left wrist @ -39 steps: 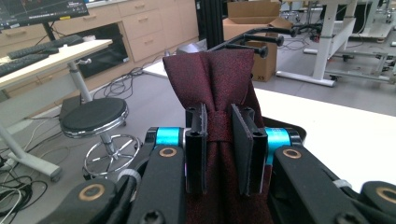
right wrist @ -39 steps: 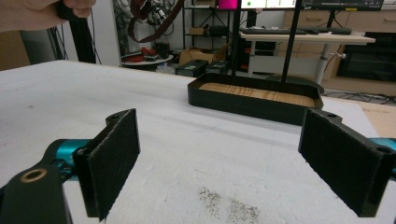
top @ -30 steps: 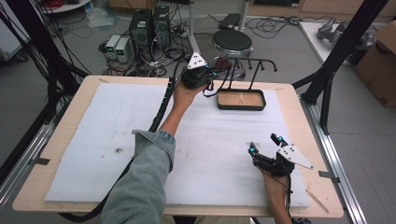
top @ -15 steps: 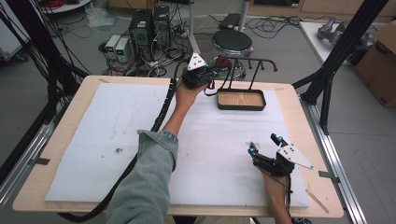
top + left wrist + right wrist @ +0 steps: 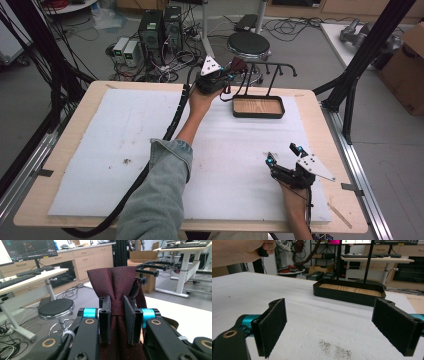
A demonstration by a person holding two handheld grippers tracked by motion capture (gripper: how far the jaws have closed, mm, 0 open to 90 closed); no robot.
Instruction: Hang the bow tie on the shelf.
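left gripper (image 5: 117,315): clamped on dark red tie (image 5: 117,285), at table's 12 o'clock, seemingly near rack (image 5: 270,67) | right gripper (image 5: 337,327): jaws wide apart, nothing between, 5 o'clock | tray (image 5: 258,106): 1 o'clock

Your table (image 5: 75,197) is a light wooden top with a big white foam sheet (image 5: 115,145) covering nearly all of it, a bit grubby with dark specks near your left side. Toward the far edge a black tray (image 5: 258,107) with a wood-grain floor sits on the foam.
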